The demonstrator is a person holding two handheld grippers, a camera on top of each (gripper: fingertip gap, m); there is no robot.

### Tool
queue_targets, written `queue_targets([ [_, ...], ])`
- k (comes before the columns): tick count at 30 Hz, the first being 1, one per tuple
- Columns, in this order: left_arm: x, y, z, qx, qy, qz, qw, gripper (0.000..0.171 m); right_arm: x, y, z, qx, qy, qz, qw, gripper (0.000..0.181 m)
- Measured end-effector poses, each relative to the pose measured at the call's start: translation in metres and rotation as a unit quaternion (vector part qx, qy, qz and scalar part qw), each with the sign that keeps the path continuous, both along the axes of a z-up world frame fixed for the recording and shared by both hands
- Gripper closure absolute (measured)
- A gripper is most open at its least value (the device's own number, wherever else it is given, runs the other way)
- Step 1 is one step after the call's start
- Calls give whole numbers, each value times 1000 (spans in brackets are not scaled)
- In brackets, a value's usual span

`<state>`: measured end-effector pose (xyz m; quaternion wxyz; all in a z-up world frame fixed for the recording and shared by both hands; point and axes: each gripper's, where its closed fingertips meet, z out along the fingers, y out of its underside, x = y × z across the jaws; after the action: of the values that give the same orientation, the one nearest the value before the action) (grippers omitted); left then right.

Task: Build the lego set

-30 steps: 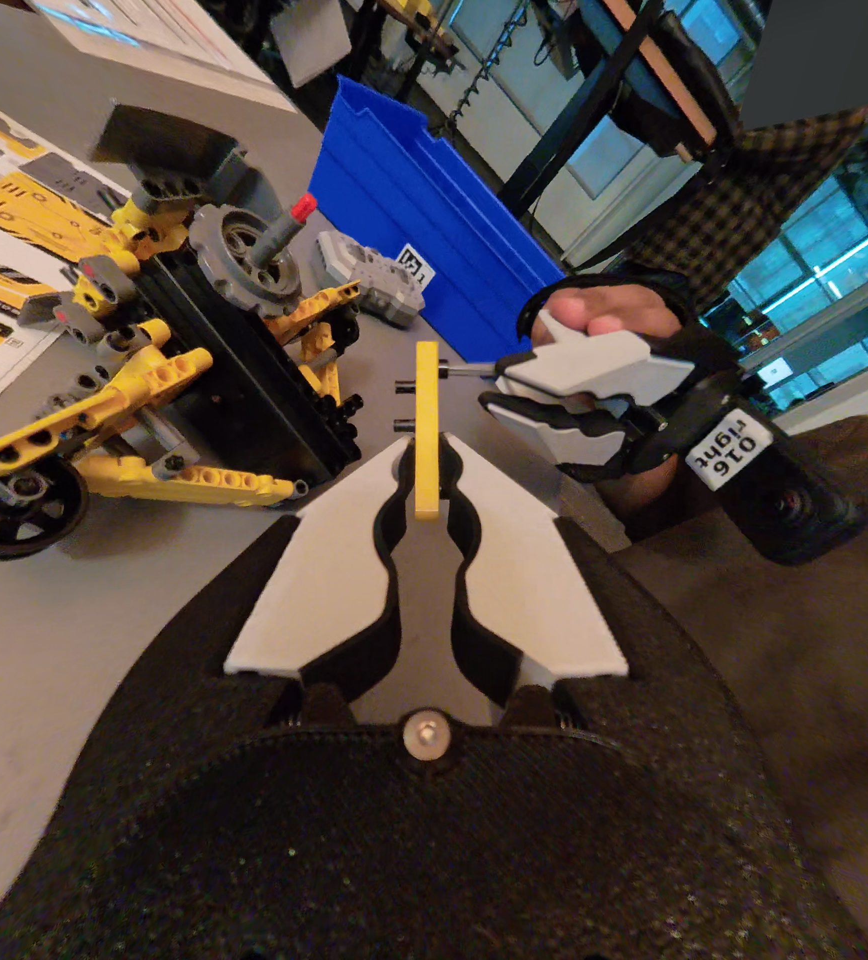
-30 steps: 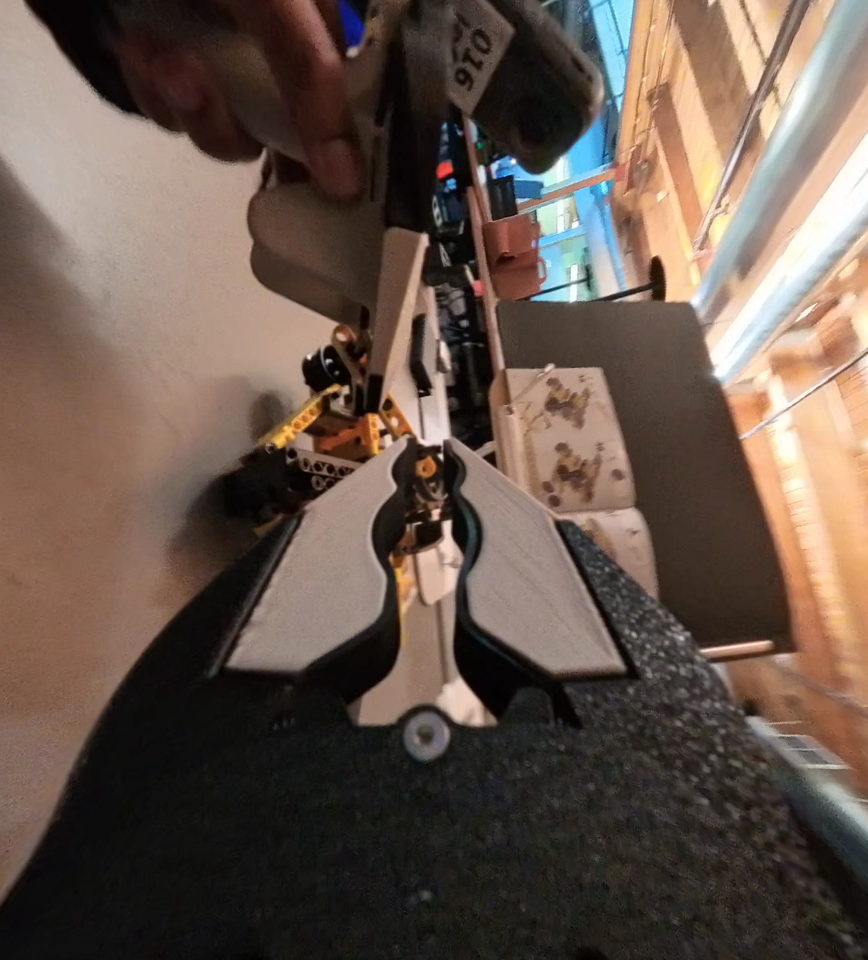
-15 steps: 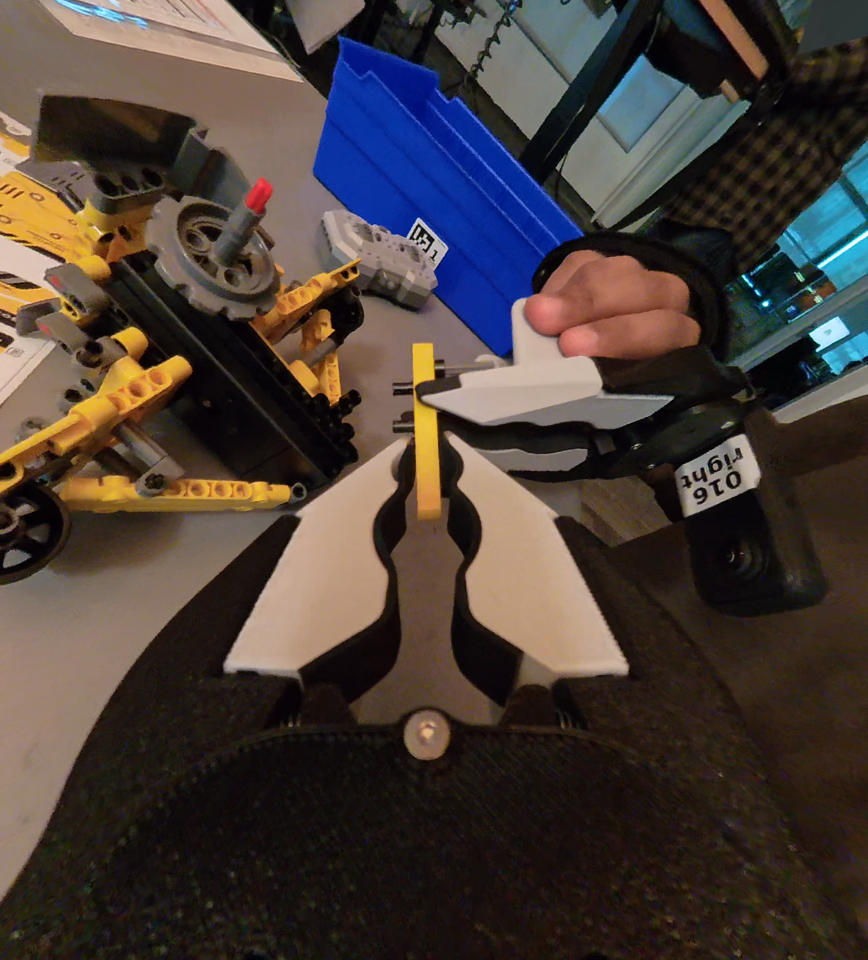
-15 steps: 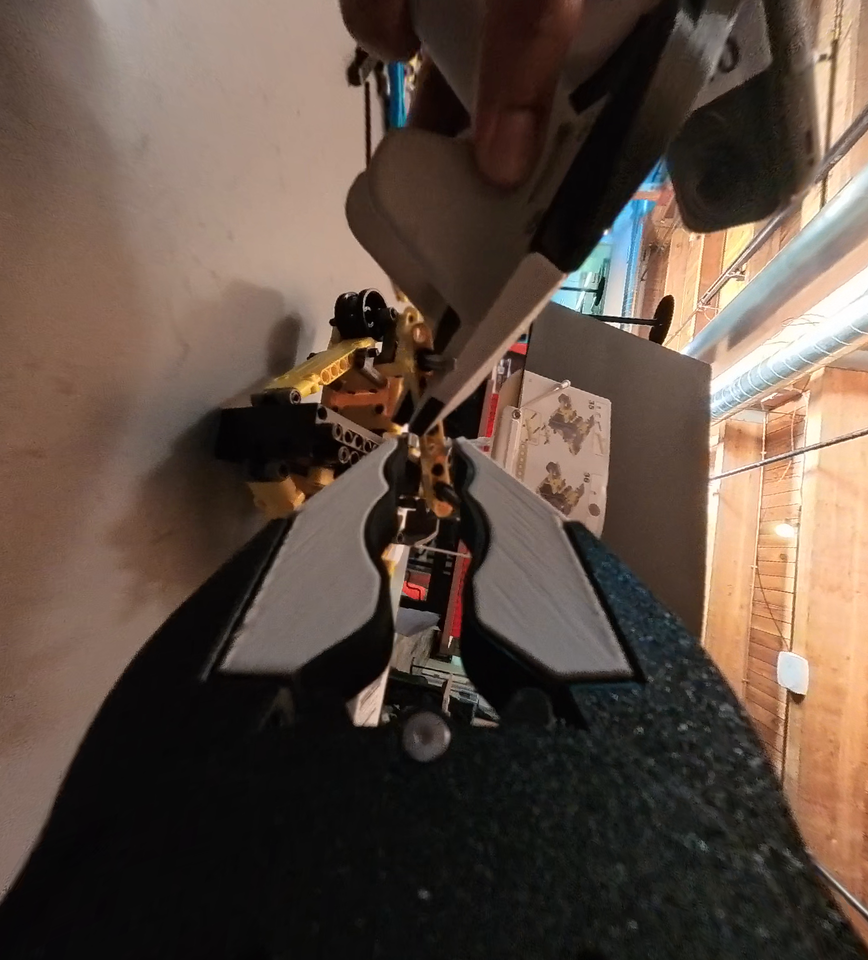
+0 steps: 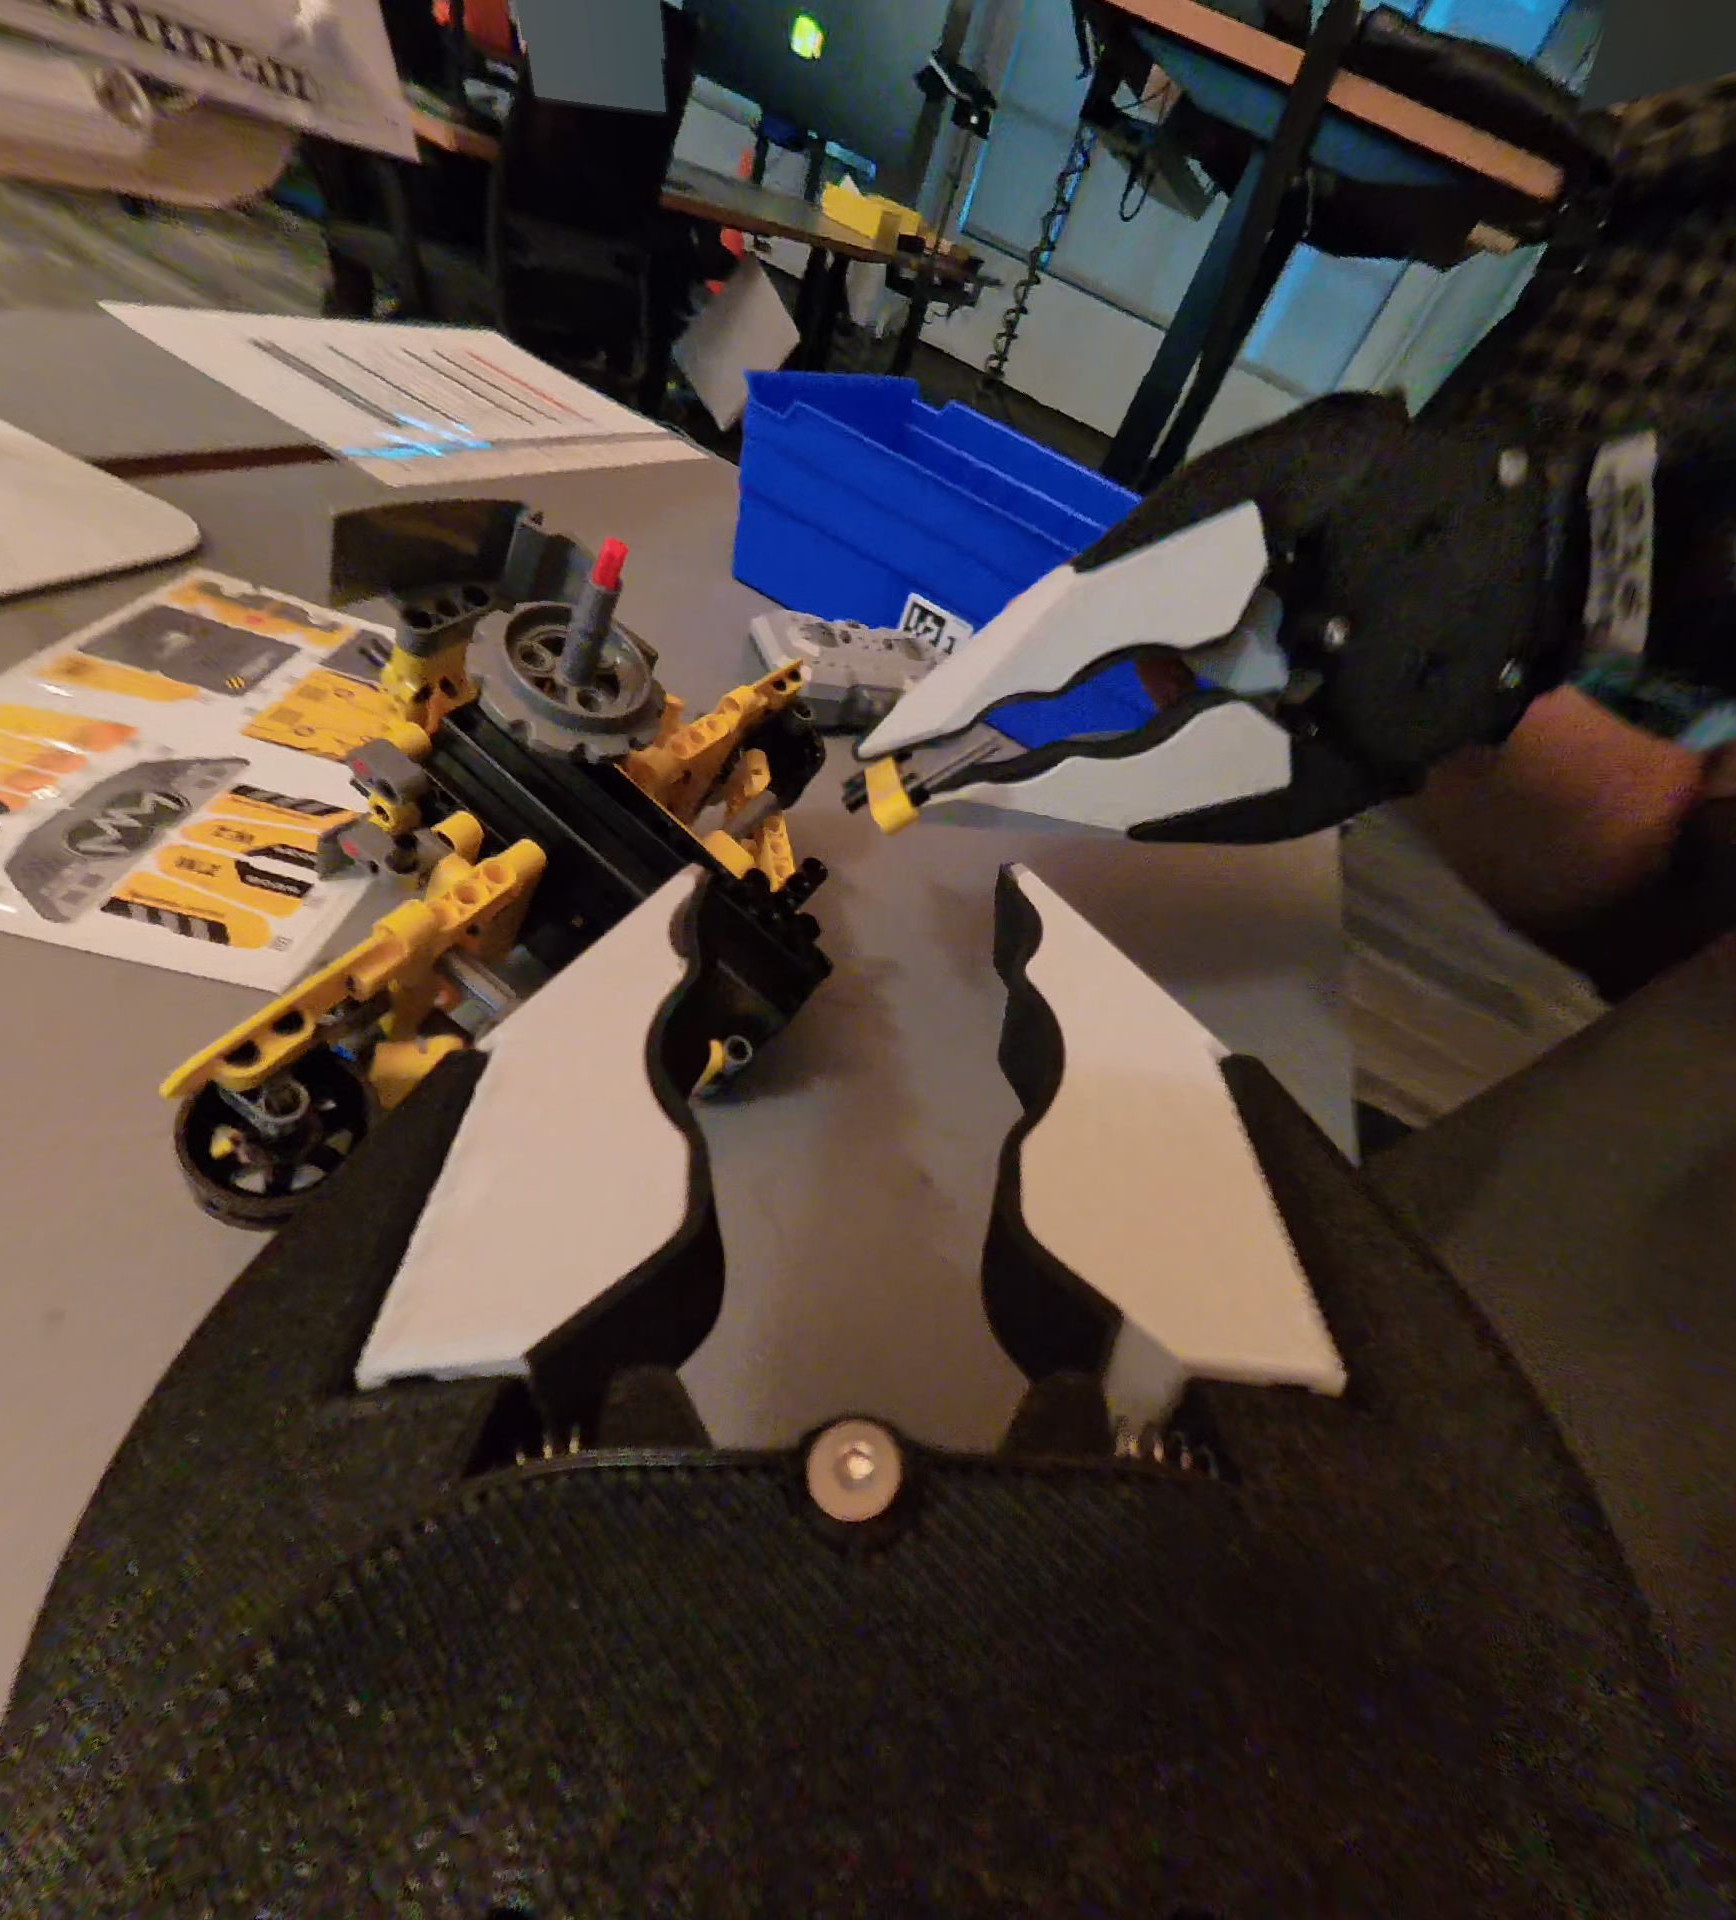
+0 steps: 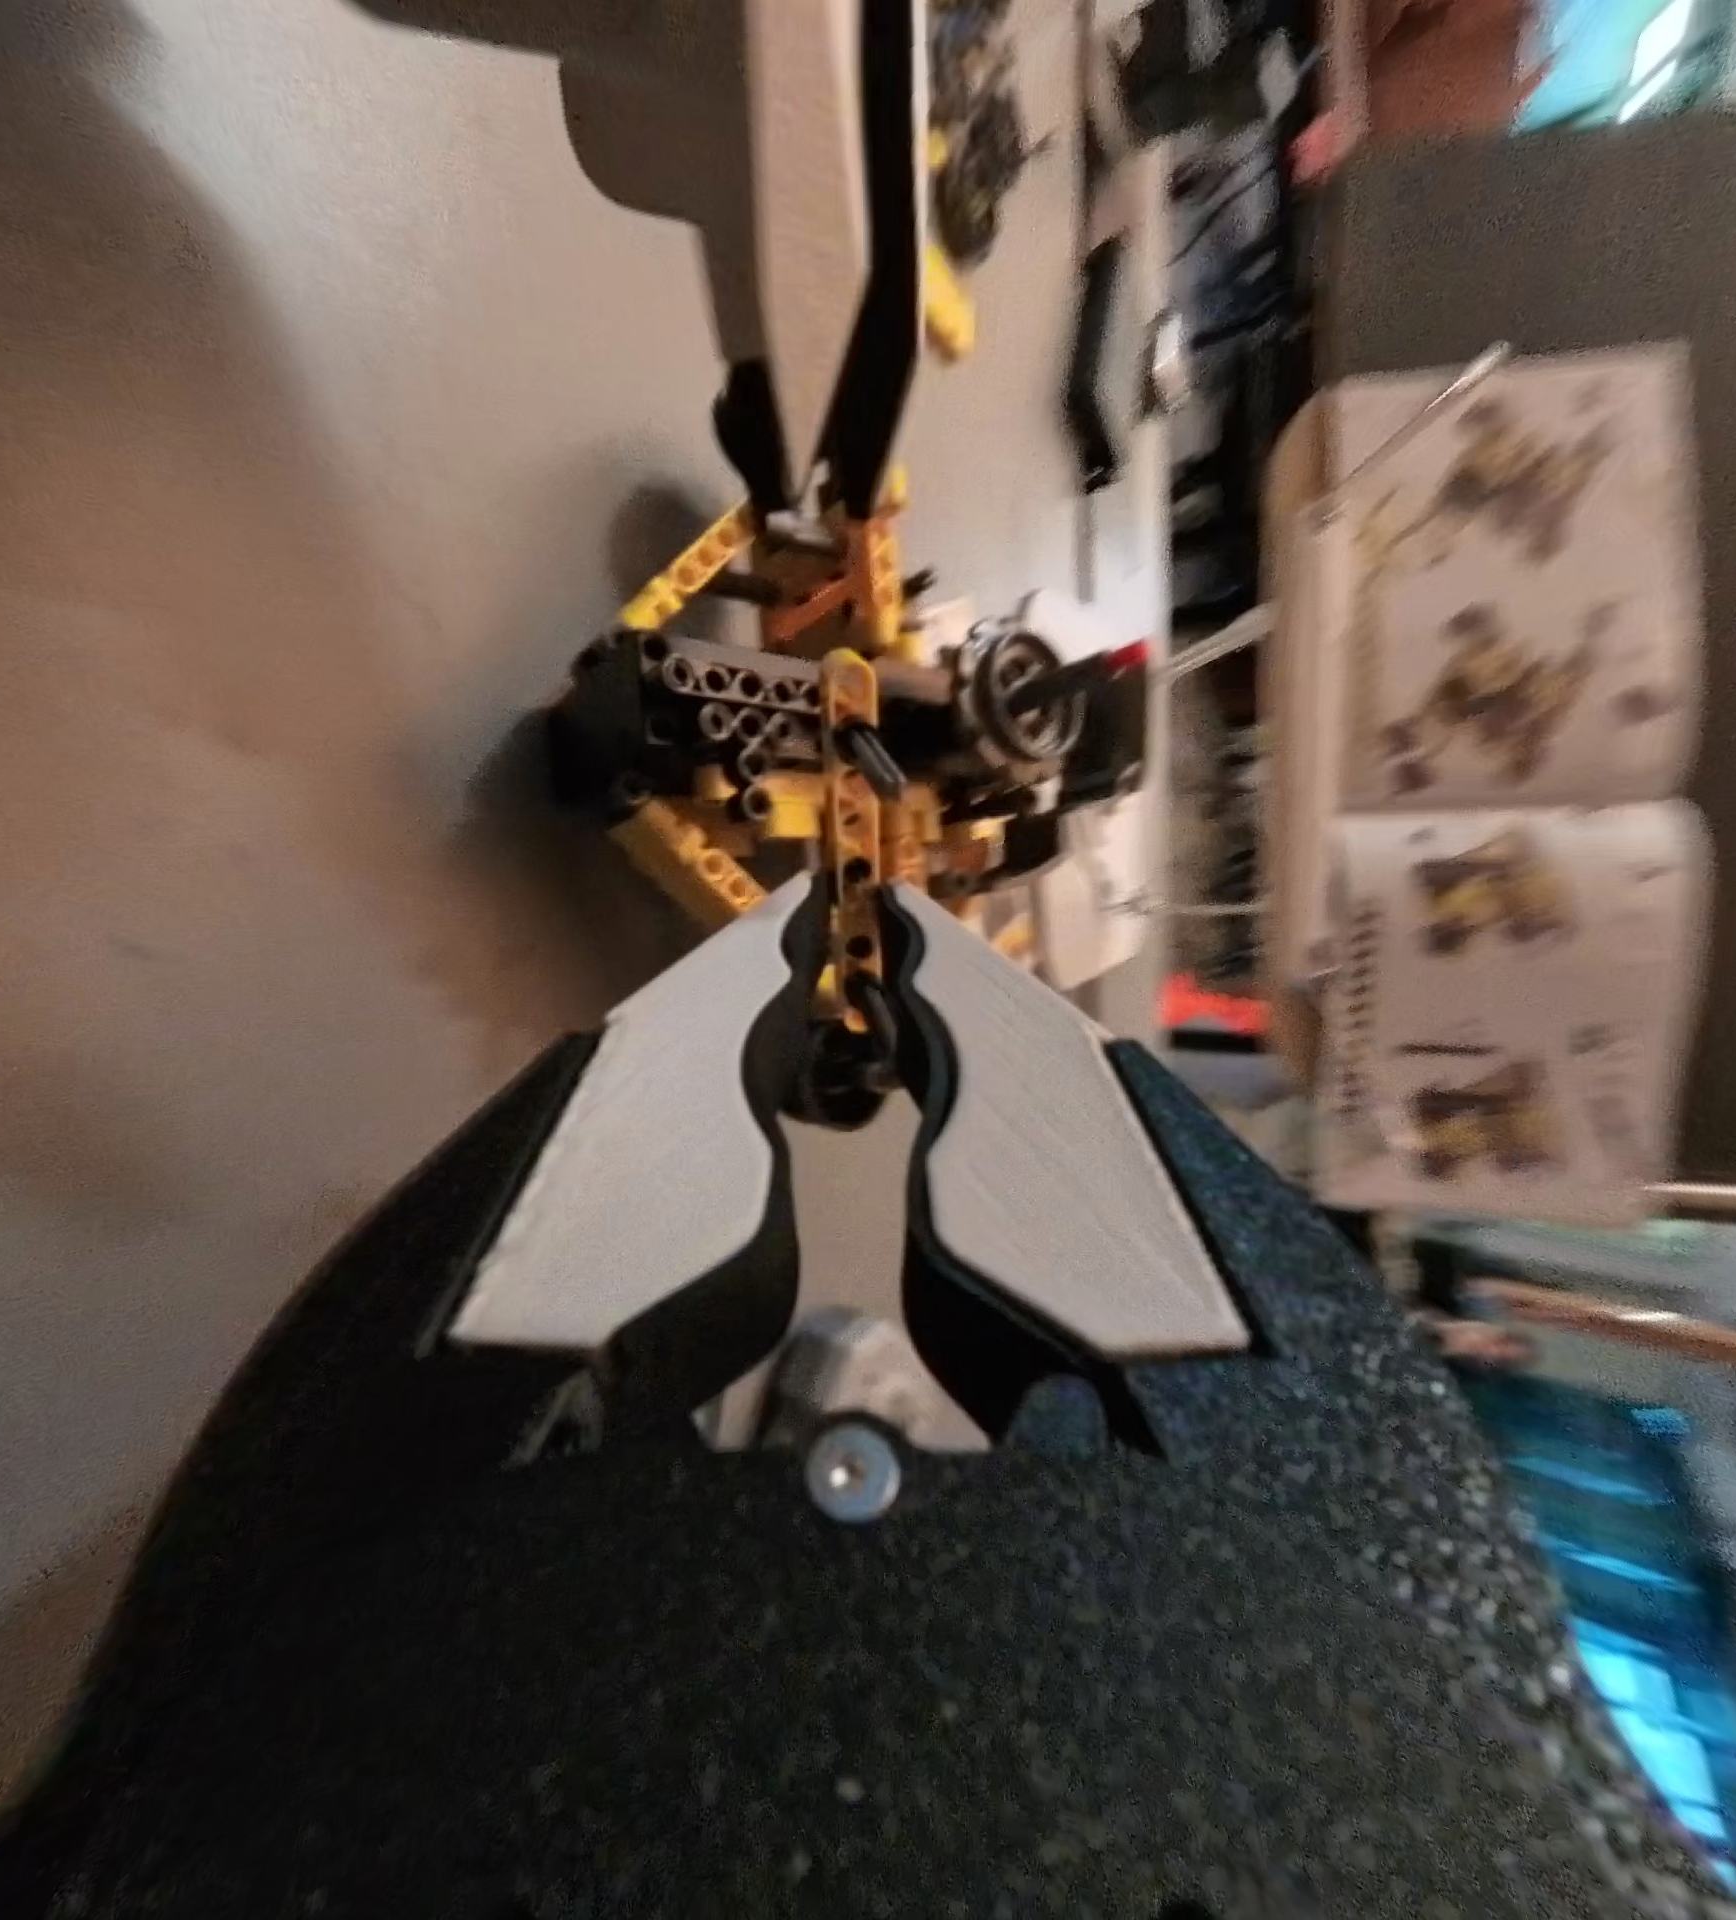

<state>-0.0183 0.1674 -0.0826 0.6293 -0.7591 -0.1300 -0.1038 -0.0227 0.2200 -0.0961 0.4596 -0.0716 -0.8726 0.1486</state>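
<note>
My left gripper [image 5: 848, 878] is open and empty, low over the grey table [image 5: 64, 1195], its left finger against the black end of a yellow and black brick-built vehicle [image 5: 552, 790]. My right gripper [image 5: 885, 790] comes in from the right, shut on a short yellow beam [image 5: 888, 805] with black pins, held in the air just right of the vehicle. In the blurred right wrist view, the right gripper [image 6: 856, 888] grips the yellow beam [image 6: 851, 790] in front of the vehicle [image 6: 739, 727]. The left gripper [image 6: 807, 488] reaches in from above.
A blue bin [image 5: 895, 509] stands behind the vehicle, with a grey part [image 5: 833, 655] at its foot. A sticker sheet [image 5: 116, 769], a printed page [image 5: 407, 395] and a white stand base [image 5: 2, 499] lie to the left. Instruction booklets [image 6: 1498, 582] lie beyond. About 6 centimeters separates my left fingertips from my right.
The left gripper has opened and let go of the yellow beam. The right gripper has closed on it and carried it off to the right. The left gripper has moved closer to the vehicle.
</note>
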Motion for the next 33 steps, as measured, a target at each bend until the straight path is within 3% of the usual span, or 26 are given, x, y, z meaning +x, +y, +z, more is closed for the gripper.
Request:
queue_targets([
  [7, -18, 2, -19, -64, 69, 55, 994, 134, -2, -23, 1, -163, -234, -49, 957, 174],
  [23, -21, 9, -17, -97, 117, 4, 988, 155, -9, -30, -14, -93, -310, -72, 943, 174],
  [33, -25, 3, -16, -87, 118, 11, 989, 154, -12, -30, -18, -61, -324, -83, 941, 174],
])
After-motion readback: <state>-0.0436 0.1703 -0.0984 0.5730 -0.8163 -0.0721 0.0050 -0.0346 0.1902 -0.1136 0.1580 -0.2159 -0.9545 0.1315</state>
